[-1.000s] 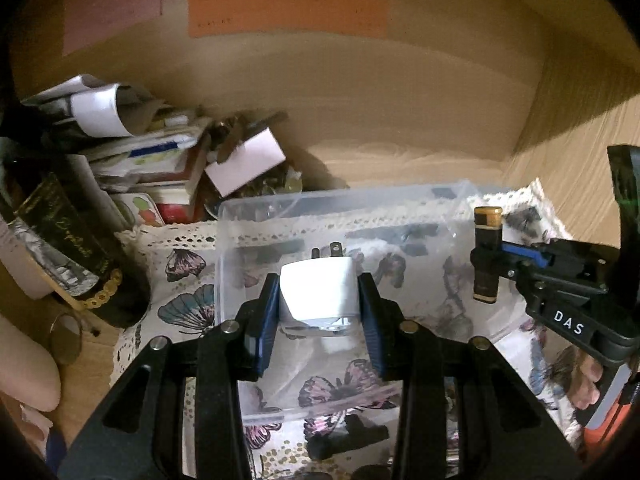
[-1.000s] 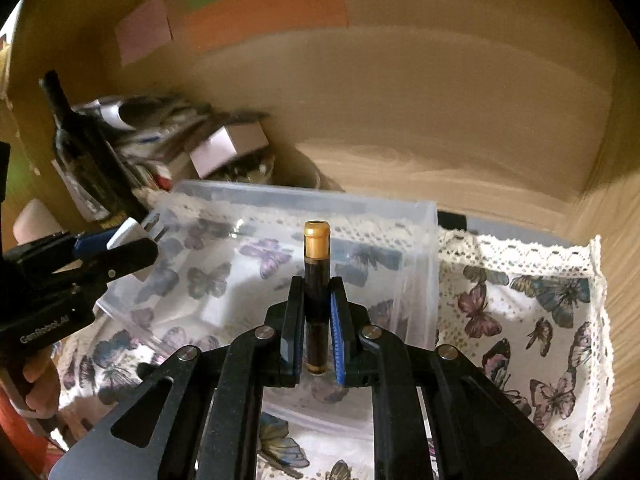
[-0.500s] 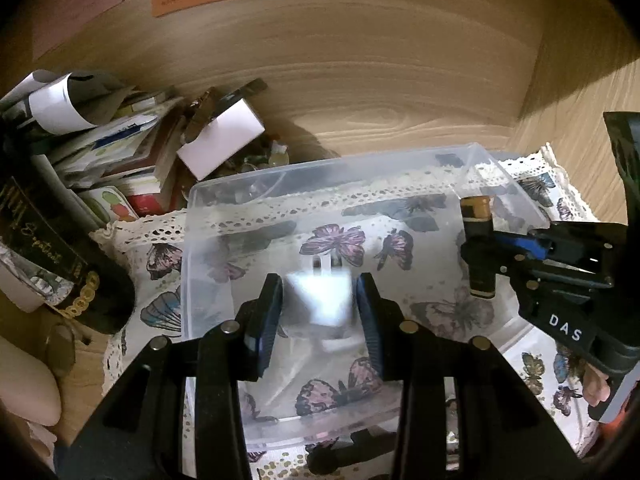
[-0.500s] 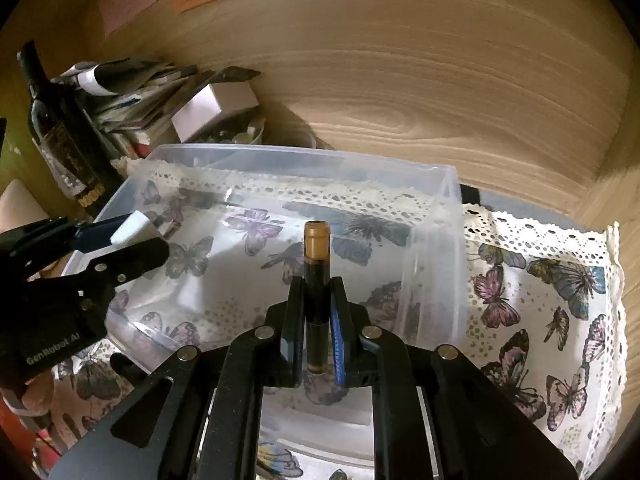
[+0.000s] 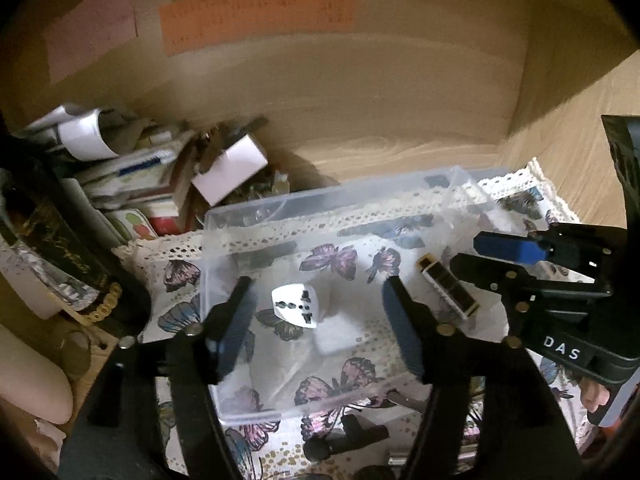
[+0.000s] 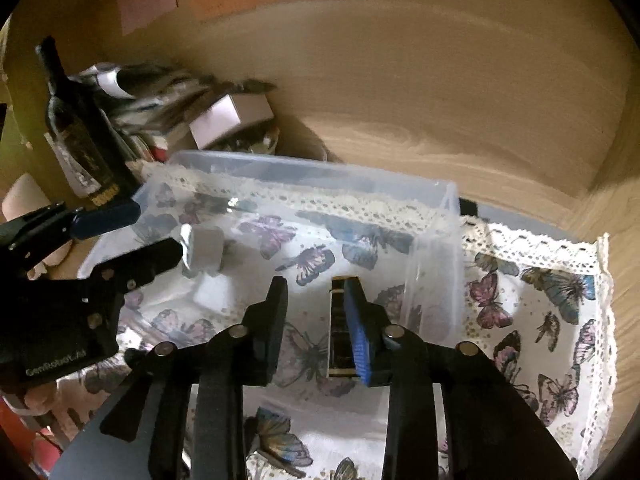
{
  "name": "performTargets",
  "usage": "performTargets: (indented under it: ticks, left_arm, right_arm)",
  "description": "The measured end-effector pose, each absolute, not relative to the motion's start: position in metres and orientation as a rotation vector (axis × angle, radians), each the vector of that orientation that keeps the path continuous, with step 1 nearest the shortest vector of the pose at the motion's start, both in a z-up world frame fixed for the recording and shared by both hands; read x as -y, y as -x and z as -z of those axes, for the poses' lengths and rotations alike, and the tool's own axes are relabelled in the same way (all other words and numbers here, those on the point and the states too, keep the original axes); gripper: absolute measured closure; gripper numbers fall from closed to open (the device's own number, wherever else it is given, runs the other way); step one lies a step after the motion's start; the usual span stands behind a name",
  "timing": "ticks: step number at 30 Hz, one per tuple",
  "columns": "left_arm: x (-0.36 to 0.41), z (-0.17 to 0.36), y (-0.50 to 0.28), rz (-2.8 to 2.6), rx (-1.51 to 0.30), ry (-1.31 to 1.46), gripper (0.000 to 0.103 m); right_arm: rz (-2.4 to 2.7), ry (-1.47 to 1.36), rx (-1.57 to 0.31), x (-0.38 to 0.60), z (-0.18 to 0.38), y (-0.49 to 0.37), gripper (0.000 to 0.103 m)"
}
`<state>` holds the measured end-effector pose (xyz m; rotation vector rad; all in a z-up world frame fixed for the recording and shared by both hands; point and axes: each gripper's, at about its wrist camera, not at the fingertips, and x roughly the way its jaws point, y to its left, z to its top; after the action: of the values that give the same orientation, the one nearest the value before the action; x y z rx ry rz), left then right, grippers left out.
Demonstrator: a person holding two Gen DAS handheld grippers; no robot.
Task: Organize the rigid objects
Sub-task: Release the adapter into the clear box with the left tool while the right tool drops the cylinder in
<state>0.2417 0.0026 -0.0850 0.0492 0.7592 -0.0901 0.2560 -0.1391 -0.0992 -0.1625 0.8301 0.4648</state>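
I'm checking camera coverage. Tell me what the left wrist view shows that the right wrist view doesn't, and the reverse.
Only the left wrist view shows the socket face of the white adapter and the dark clutter in front of the bin.

Only the right wrist view shows the whole wine bottle and the cloth to the right of the bin.

Both show the clear bin, the adapter and the dark vial released inside it, and the left gripper and right gripper, jaws opening.

The dark bottle is cut off at the left edge, its label blurred.
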Motion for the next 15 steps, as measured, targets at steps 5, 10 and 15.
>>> performTargets:
  ticks: [5, 10, 15]
  left_arm:
    - [-0.004, 0.068, -0.224, 0.08, -0.709, -0.035, 0.022]
    - [-0.01, 0.054, -0.203, 0.067, -0.659, -0.017, 0.012]
    - [-0.019, 0.049, -0.183, 0.056, -0.633, -0.011, 0.008]
  right_arm:
    - [-0.458, 0.172, -0.761, 0.142, 0.078, -0.235, 0.067]
    - [-0.458, 0.17, -0.687, 0.145, 0.06, -0.211, 0.054]
    - [-0.444, 0.183, -0.64, 0.149, 0.054, -0.193, 0.04]
